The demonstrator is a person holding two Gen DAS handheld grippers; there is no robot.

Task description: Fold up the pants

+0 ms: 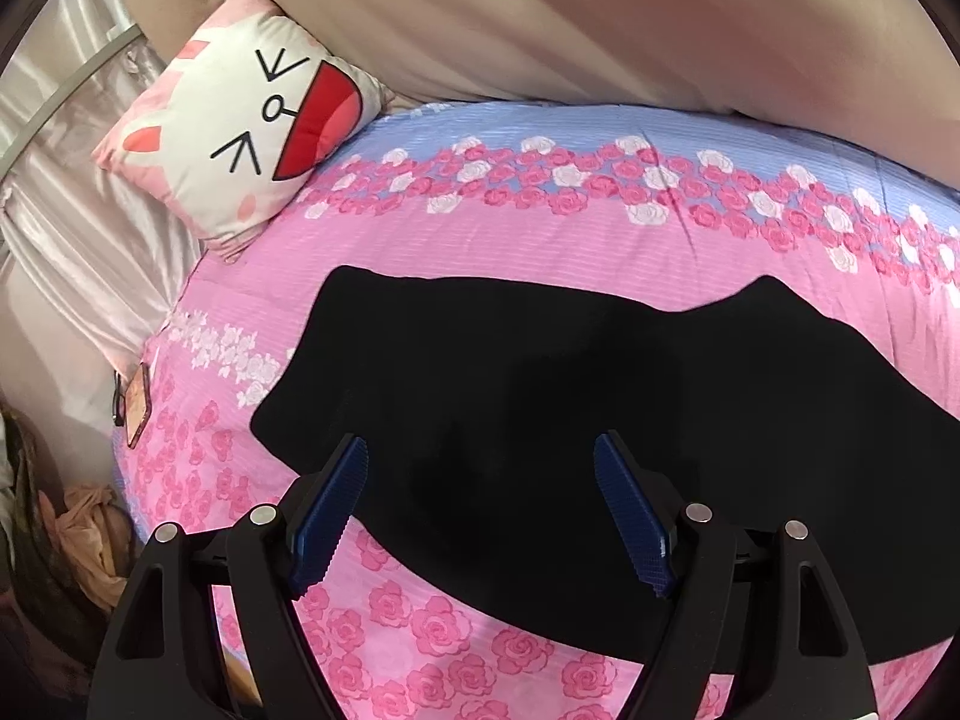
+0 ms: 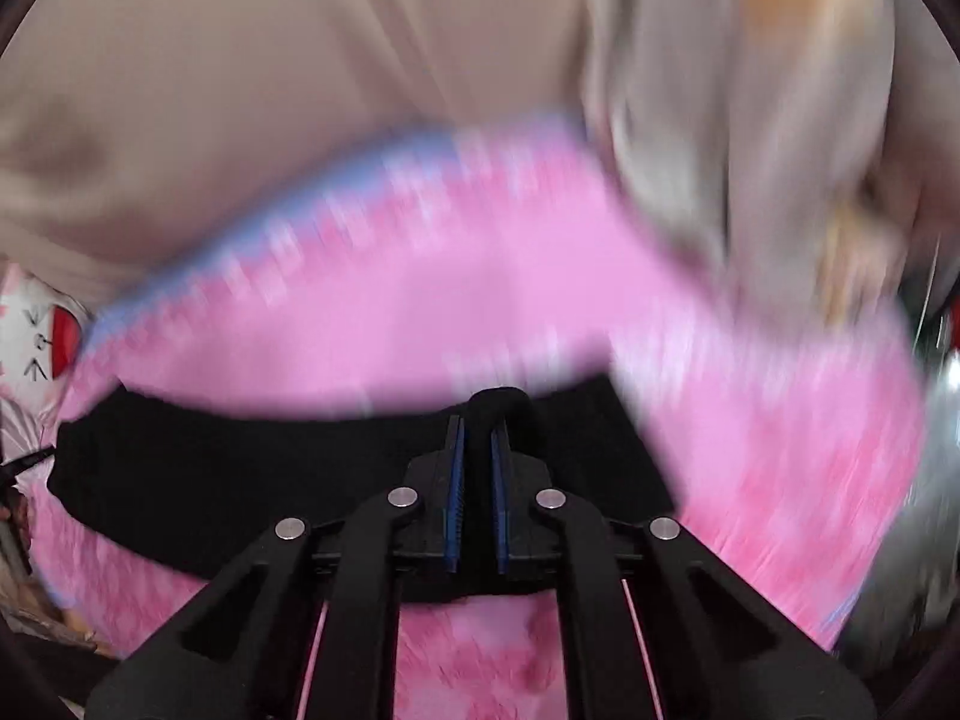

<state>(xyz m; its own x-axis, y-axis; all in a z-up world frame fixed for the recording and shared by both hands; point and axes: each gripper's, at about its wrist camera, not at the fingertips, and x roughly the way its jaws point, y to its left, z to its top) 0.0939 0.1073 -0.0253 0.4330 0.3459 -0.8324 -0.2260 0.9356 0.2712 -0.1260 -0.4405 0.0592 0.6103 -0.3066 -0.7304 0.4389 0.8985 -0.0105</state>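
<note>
Black pants [image 1: 540, 396] lie spread flat on a pink rose-print bedcover [image 1: 540, 240]. In the left wrist view my left gripper [image 1: 480, 468] hovers over the near edge of the pants, its blue pads [image 1: 336, 510] wide apart with nothing pressed between them. In the blurred right wrist view the black pants [image 2: 240, 480] stretch to the left, and my right gripper [image 2: 478, 438] is shut on a raised fold of the black cloth that bulges up between the pad tips.
A white and pink cartoon-face pillow [image 1: 240, 120] leans at the bed's far left corner. A phone [image 1: 137, 405] lies at the left bed edge. Beige curtain [image 1: 540, 18] hangs behind the bed. Crumpled clothes [image 1: 84, 534] sit on the floor at left.
</note>
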